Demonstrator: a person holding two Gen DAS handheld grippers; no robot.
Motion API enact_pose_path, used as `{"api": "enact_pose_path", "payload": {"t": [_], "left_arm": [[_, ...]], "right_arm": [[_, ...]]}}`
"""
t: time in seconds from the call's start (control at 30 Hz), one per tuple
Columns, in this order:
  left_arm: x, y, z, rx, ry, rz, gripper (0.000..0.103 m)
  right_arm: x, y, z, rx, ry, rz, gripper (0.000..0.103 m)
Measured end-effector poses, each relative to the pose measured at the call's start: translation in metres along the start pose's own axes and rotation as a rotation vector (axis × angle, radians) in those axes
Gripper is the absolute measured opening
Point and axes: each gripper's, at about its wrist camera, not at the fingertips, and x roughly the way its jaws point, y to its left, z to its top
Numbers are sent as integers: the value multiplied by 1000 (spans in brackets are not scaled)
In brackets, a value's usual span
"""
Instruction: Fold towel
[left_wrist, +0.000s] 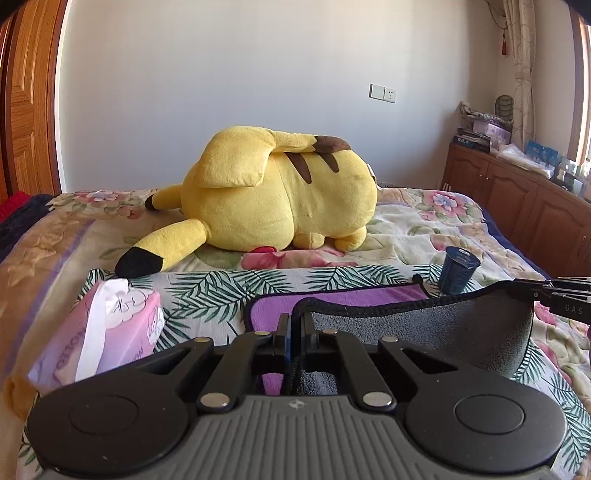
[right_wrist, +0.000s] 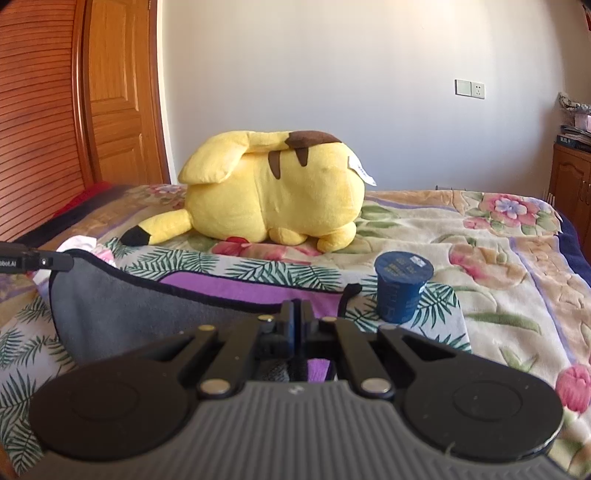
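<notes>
The towel (left_wrist: 417, 328) is grey on one side and purple on the other, with a dark hem, and lies on the bed. My left gripper (left_wrist: 295, 321) is shut on its near left corner, and my right gripper (right_wrist: 297, 314) is shut on its near right corner. The near edge is lifted, so the grey side (right_wrist: 147, 310) hangs stretched between the two grippers, with the purple side (right_wrist: 251, 288) flat behind. Each gripper's tip shows at the edge of the other view, the right one (left_wrist: 554, 291) and the left one (right_wrist: 37, 260).
A dark blue cup (right_wrist: 402, 284) stands upside down just right of the towel, also in the left wrist view (left_wrist: 458, 271). A pink tissue pack (left_wrist: 110, 328) lies to the left. A big yellow plush toy (left_wrist: 280, 195) lies further back. A wooden cabinet (left_wrist: 517, 199) stands on the right.
</notes>
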Motion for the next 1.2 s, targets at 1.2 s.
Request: {"api": "enact_pose_path", "payload": {"t": [1.2], "left_arm": [[96,5,36,33,-3,102,0]], "right_arm": [[90,-11,22,-100,-31,-56,4]]}}
